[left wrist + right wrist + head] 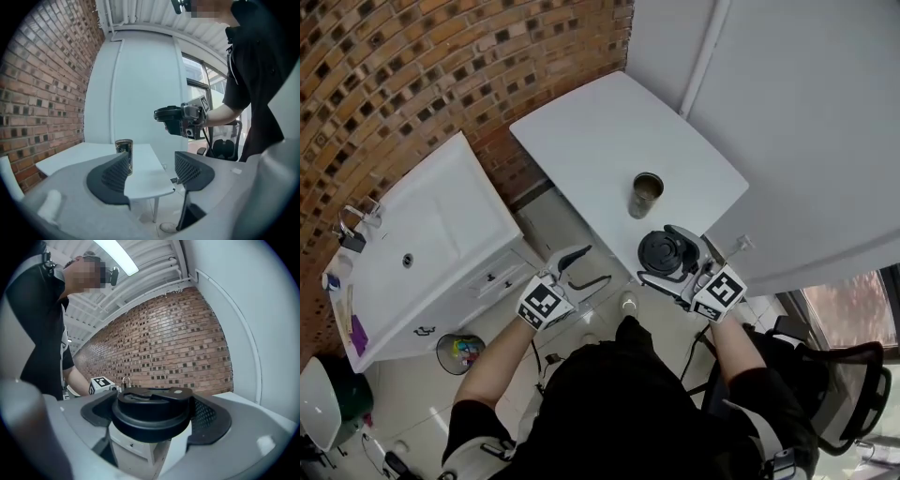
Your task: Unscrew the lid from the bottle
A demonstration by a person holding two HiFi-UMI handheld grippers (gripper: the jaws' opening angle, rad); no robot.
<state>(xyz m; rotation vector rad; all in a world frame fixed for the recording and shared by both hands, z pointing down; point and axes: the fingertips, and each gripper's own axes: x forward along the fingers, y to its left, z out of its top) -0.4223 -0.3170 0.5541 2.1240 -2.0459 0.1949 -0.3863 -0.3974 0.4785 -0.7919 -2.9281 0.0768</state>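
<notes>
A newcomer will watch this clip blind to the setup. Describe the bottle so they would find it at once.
Find the white table beside the brick wall. Toward its near edge stands the bottle, a dark upright cylinder with an open mouth. It is the only thing on the table; its black lid is off, held in the right gripper.

White rectangular table [581, 141], white sink cabinet [455, 220] along the red brick wall [412, 66], black mesh office chair [851, 370].
</notes>
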